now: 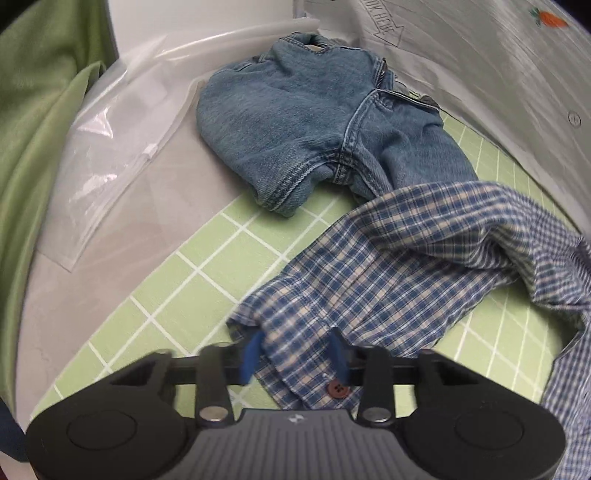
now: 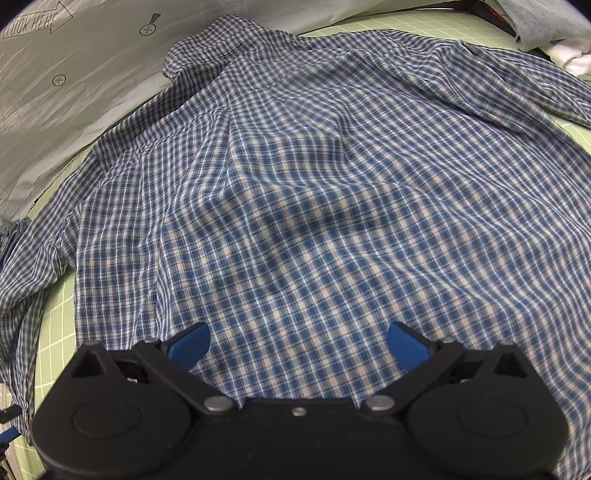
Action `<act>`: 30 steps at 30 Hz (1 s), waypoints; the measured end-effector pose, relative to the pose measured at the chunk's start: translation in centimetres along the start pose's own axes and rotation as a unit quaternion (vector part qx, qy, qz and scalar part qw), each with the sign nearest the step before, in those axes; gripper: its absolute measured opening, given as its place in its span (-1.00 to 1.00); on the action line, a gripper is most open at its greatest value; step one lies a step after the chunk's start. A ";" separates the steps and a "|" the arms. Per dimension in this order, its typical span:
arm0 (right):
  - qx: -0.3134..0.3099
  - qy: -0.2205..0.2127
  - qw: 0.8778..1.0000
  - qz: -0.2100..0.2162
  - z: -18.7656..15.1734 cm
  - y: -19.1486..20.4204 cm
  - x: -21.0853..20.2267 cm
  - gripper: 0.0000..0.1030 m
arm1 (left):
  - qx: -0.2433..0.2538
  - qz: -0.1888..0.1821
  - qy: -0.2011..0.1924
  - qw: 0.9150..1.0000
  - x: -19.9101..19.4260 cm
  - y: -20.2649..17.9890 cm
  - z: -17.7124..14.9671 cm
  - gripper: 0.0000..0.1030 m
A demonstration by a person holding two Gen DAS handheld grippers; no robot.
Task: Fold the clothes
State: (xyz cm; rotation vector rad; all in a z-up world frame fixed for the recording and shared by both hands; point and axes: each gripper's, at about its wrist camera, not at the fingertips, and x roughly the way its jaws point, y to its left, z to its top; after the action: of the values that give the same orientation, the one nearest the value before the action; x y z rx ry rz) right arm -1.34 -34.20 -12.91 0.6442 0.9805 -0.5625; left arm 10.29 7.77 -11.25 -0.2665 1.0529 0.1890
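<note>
A blue and white plaid shirt (image 2: 314, 192) lies spread back-up on a green grid mat (image 2: 55, 325). My right gripper (image 2: 297, 345) is open just above the shirt's near hem, blue fingers wide apart. In the left wrist view my left gripper (image 1: 295, 356) has its blue fingers closed in on the buttoned cuff of the shirt's sleeve (image 1: 369, 277), which trails off to the right. A brown button (image 1: 336, 388) shows on the cuff.
Crumpled blue jeans (image 1: 317, 118) lie on the mat (image 1: 177, 295) beyond the sleeve. A clear plastic bag (image 1: 110, 177) and green cloth (image 1: 33, 147) are at the left. A grey sheet (image 2: 74, 81) borders the back. Folded grey and white cloths (image 2: 554, 33) sit far right.
</note>
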 end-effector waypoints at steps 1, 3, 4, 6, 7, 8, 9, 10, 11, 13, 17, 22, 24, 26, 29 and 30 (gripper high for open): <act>0.000 0.000 1.000 0.000 0.0 0.0 0.0 1.00 | 0.005 0.001 -0.001 1.000 0.0 0.0 -0.1 -0.69; 0.001 -0.002 1.000 0.002 -0.2 0.0 0.0 1.00 | 0.009 -0.003 -0.003 1.000 0.0 0.2 -0.2 -0.82; 0.001 -0.003 1.000 0.003 -0.3 0.0 -0.1 1.00 | 0.011 -0.005 -0.002 1.000 -0.1 0.3 -0.4 -0.89; 0.003 -0.004 1.000 0.006 -0.6 -0.2 -0.2 1.00 | 0.017 -0.010 -0.001 1.000 -0.2 0.3 -0.7 -0.94; 0.004 -0.005 1.000 0.007 -0.7 -0.3 -0.3 1.00 | 0.022 -0.010 0.000 1.000 -0.3 0.3 -0.9 -0.95; 0.006 -0.006 1.000 0.009 -0.9 -0.4 -0.5 1.00 | 0.025 -0.010 0.001 1.000 -0.5 0.3 -1.2 -0.95; 0.009 -0.008 1.000 0.011 -1.1 -0.6 -0.6 1.00 | 0.028 -0.010 0.002 1.000 -0.6 0.4 -1.5 -0.95; 0.012 -0.010 1.000 0.012 -1.4 -0.8 -0.8 1.00 | 0.031 -0.010 0.004 0.999 -0.9 0.5 -1.8 -0.95; 0.014 -0.012 1.000 0.014 -1.7 -1.0 -1.0 1.00 | 0.033 -0.010 0.006 0.999 -1.1 0.7 -2.2 -0.95; 0.019 -0.015 1.000 0.019 -2.3 -1.4 -1.5 1.00 | 0.034 -0.011 0.009 0.999 -1.7 1.2 -2.9 -0.95; 0.020 -0.016 0.999 0.025 -3.6 -2.1 -2.3 1.00 | 0.046 -0.014 0.019 0.999 -3.1 2.3 -4.9 -0.95; 0.030 -0.019 0.999 0.030 -4.7 -3.1 -3.3 1.00 | 0.062 -0.005 0.027 0.998 -4.7 3.8 -7.1 -1.00; 0.032 -0.020 0.999 0.031 -5.0 -3.4 -3.7 1.00 | 0.055 -0.001 0.032 0.998 -5.3 4.7 -7.6 -1.00; 0.032 -0.018 0.999 0.033 -5.3 -3.6 -3.9 1.00 | 0.062 -0.020 0.017 0.998 -6.1 4.9 -7.8 -0.98; 0.024 -0.016 0.999 0.034 -5.6 -3.5 -4.1 1.00 | 0.099 -0.040 -0.011 0.994 -7.1 3.4 -7.5 -0.87; 0.020 -0.016 0.999 0.033 -5.7 -3.4 -4.1 1.00 | 0.114 -0.050 -0.018 0.992 -7.3 2.7 -7.3 -0.78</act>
State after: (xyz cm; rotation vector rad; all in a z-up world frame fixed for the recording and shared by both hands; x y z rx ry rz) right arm -8.80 -31.88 -12.37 0.7003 0.9168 -0.5334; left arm -0.04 7.88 -8.63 -0.1092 1.0123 -0.0168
